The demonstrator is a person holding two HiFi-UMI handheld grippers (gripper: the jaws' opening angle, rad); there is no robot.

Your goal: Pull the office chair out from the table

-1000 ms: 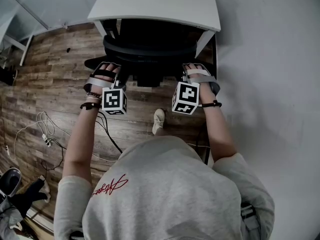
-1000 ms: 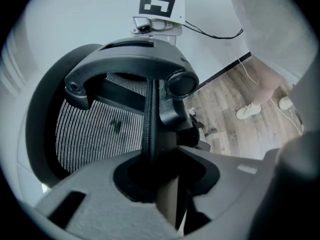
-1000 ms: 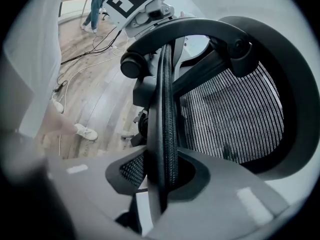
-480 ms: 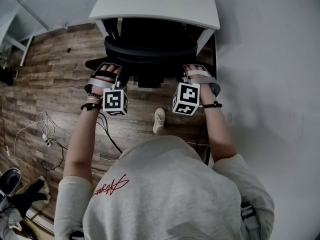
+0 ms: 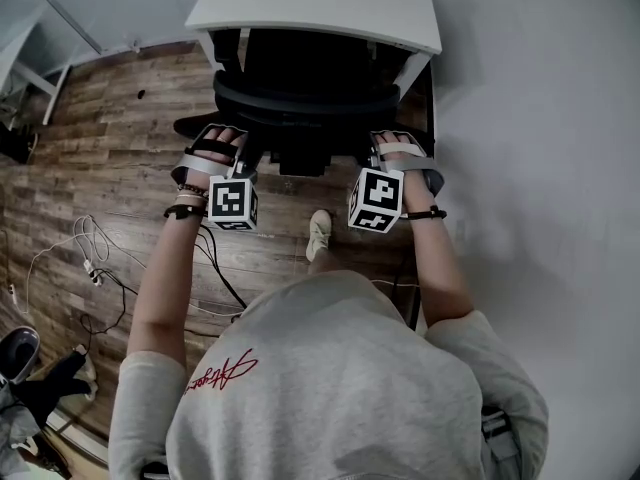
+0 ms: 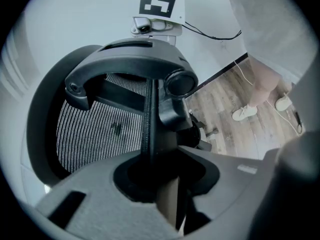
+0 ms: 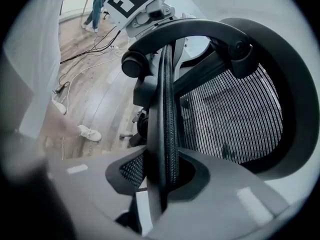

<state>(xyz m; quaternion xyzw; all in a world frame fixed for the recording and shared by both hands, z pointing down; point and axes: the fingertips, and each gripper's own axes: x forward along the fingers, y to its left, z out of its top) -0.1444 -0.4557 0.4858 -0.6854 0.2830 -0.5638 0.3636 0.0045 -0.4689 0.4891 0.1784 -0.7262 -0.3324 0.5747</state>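
A black mesh-backed office chair [image 5: 300, 98] stands half under a white table [image 5: 320, 8]. My left gripper [image 5: 238, 158] clamps the left part of the backrest's top rim, my right gripper [image 5: 378, 156] the right part. In the left gripper view the black rim [image 6: 150, 114] runs straight down between the jaws of the left gripper [image 6: 155, 176], which are shut on it. The right gripper view shows the same thing: the mesh-edged rim [image 7: 167, 104] is pinched between the jaws of the right gripper [image 7: 165, 179]. The seat and base are mostly hidden.
A white wall [image 5: 540, 168] runs close along the right. Loose cables [image 5: 90, 258] lie on the wooden floor at left. The person's shoe [image 5: 319, 233] stands just behind the chair. White table legs [image 5: 408, 78] flank the chair.
Both grippers have drawn back toward the person with the backrest in them. The chair has come a little way out from under the table.
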